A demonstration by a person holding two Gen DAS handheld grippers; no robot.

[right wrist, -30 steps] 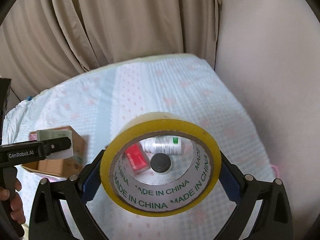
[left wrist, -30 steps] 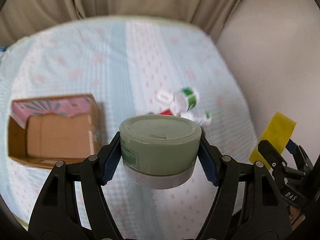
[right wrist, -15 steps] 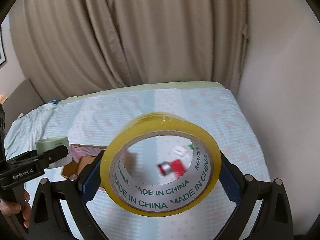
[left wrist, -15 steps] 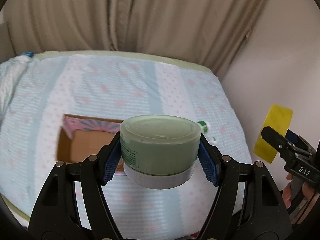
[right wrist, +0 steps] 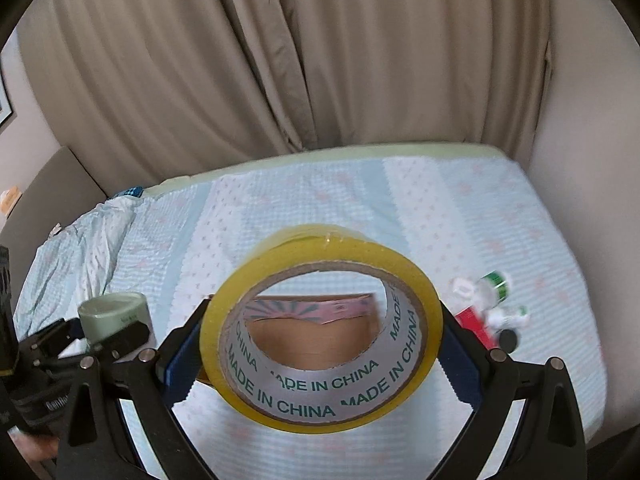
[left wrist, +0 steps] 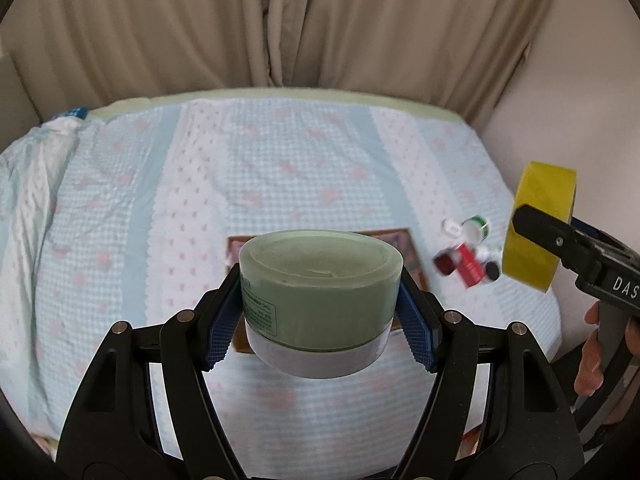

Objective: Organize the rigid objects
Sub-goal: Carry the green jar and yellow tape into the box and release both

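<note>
Left gripper: the left gripper (left wrist: 320, 312) was clamped on the green jar (left wrist: 318, 280), blue pads pressed on both its sides, carried in the air above the bed (left wrist: 120, 240).
Right gripper: the right gripper (right wrist: 320, 344) was closed on the yellow tape roll (right wrist: 324, 328), gripped across its rim and held up off the bed, its hole facing the camera.
Cardboard box: the cardboard box (right wrist: 316, 336) lay open on the bed nearer the front edge; through the tape's hole its brown floor looked bare, with a pink printed flap along its far wall.
Done: two rigid items were lifted and in hand; judging by the bare floor, nothing had yet gone into the box.
Left: a cluster of small bottles (left wrist: 468, 252) (green-labelled, red, white, one dark cap) lay loose toward the bed's right edge, well apart from the box.
Progress: early, I judged; both carried items wanted setting down and the loose cluster gathering.
</note>
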